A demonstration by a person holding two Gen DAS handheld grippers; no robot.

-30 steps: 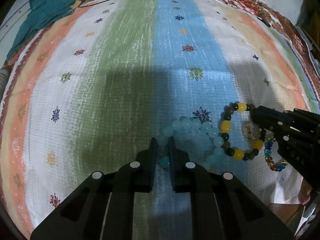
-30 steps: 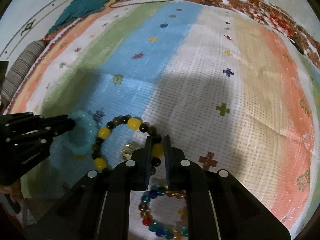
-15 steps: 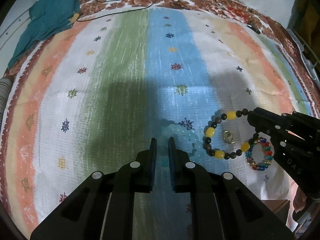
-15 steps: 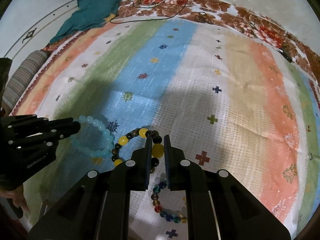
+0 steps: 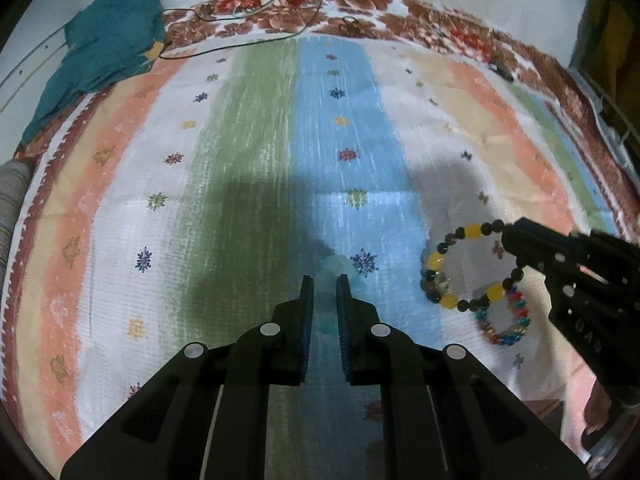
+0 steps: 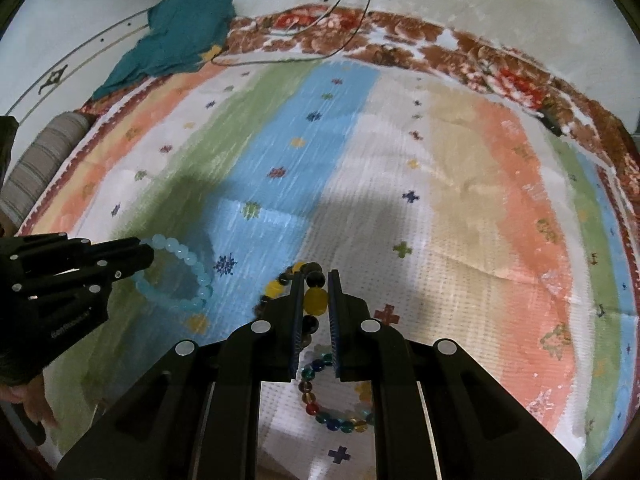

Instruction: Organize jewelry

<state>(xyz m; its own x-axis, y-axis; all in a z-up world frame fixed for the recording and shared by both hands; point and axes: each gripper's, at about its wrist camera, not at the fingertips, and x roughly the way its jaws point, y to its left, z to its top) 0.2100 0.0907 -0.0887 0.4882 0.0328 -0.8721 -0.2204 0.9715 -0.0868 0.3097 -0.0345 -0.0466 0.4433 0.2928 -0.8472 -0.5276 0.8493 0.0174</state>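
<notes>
My left gripper [image 5: 324,280] is shut on a pale turquoise bead bracelet [image 5: 328,300] and holds it above the striped cloth; the bracelet hangs from that gripper in the right wrist view [image 6: 188,276]. My right gripper [image 6: 314,276] is shut on a yellow-and-dark bead bracelet [image 6: 316,300], which also shows lifted in the left wrist view [image 5: 448,268]. A multicoloured bead bracelet [image 6: 332,412] lies on the cloth under my right gripper; the left wrist view shows it too [image 5: 504,320].
A striped, patterned cloth [image 5: 240,160] covers the surface. A teal garment [image 5: 104,48] lies at the far left corner, with thin cables [image 6: 304,44] along the far edge. A dark small object [image 6: 550,118] sits at the far right border.
Both grippers have risen from the cloth with their bracelets. The turquoise and yellow-dark bracelets have drawn apart; the multicoloured bracelet stays on the cloth.
</notes>
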